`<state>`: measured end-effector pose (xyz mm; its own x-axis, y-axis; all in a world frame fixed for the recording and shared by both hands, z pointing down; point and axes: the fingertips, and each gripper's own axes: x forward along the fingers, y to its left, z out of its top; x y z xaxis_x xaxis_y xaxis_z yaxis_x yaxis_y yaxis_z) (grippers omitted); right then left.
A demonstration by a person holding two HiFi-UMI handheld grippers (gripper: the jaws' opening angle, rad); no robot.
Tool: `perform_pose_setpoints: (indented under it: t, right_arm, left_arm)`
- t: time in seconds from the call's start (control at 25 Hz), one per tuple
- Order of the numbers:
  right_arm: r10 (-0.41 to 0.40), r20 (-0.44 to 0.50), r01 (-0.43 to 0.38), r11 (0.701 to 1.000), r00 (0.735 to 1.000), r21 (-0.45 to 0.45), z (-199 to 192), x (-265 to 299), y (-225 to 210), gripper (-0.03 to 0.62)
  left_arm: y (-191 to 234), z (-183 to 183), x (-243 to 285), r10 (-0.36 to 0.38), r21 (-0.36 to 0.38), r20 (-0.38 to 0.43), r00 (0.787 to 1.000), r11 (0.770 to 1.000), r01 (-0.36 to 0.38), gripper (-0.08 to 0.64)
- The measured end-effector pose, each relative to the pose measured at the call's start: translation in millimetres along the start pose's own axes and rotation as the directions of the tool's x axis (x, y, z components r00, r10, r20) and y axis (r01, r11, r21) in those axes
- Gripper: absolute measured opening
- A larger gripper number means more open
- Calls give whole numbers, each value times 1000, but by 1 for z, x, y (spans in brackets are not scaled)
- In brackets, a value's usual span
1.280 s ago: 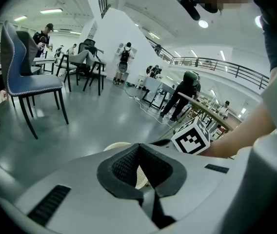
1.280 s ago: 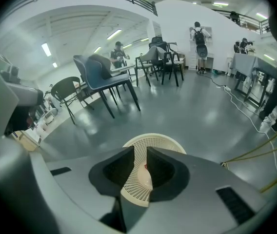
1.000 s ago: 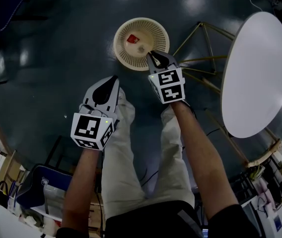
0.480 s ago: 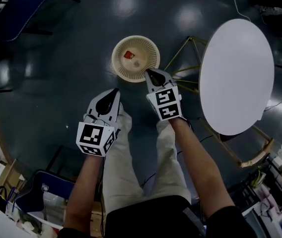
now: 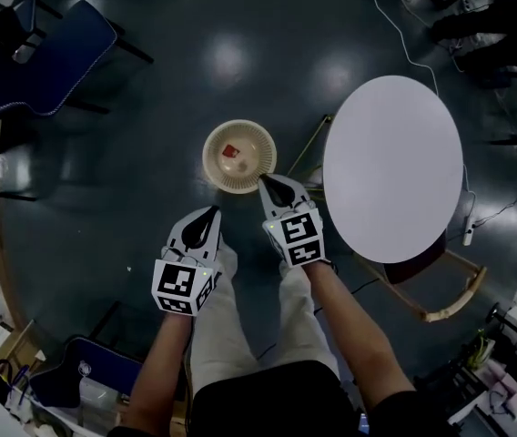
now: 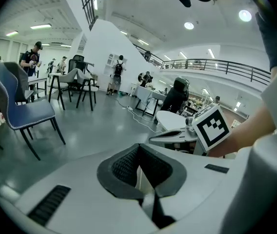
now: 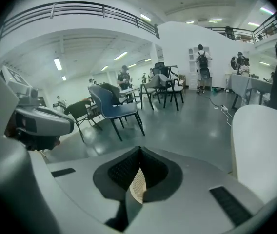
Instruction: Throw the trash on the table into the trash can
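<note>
Trash [image 5: 231,151] — one red scrap, as far as the head view shows — lies inside the cream trash can [image 5: 209,160]. The can stands on the dark floor [image 5: 140,126] just left of the round white bench [image 5: 393,167].

From above you can see nothing lying on the bench top, and the slice of it in the right gripper view is bare as well. So I judge the throwing done, or very nearly; something very small would be hard to tell at this size.

Your right claw [image 5: 269,188] is closed, tips together, and in the head view it shows at the can's near rim. I cannot tell from that view whether it is touching the rim or above it. Through the slit under its tips only a sliver of cream weave shows, which I read as the can beyond the claw, not something in its grip.

Your left claw [image 5: 209,218] is closed too, holding nothing, and hangs just left of the right one, short of the can.

What is left, by my reading, is a look over the bench. If a piece does turn up, you will have to open a claw, take it and carry it across to the can.
</note>
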<state>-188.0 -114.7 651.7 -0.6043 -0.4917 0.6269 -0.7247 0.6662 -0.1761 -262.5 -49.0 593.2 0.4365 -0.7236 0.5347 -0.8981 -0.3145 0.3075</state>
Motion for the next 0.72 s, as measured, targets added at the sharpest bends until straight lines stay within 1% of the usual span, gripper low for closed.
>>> perform_pose_setpoints:
  t: [0.24,0.4,0.56,0.72]
  right_arm:
    - [18,53,-19,1000,998,12,41,-59,2,18]
    - [20,103,-20,1000,995,5,73,-100,-9,18]
    - [25,140,-23,1000,990,-13,98,-146,-18,18]
    - [21,192,-15,999,981,-32,120,-190,-29,18]
  left_arm:
    - [-24,23,-28,51,-25,1,999,998,-51,9]
    - [-48,53,-35,51,-1,28,998,999,-51,9]
    - [-81,85,-41,40,22,61,997,999,-41,9]
    - [-117,110,-43,27,71,83,996,997,-33,9]
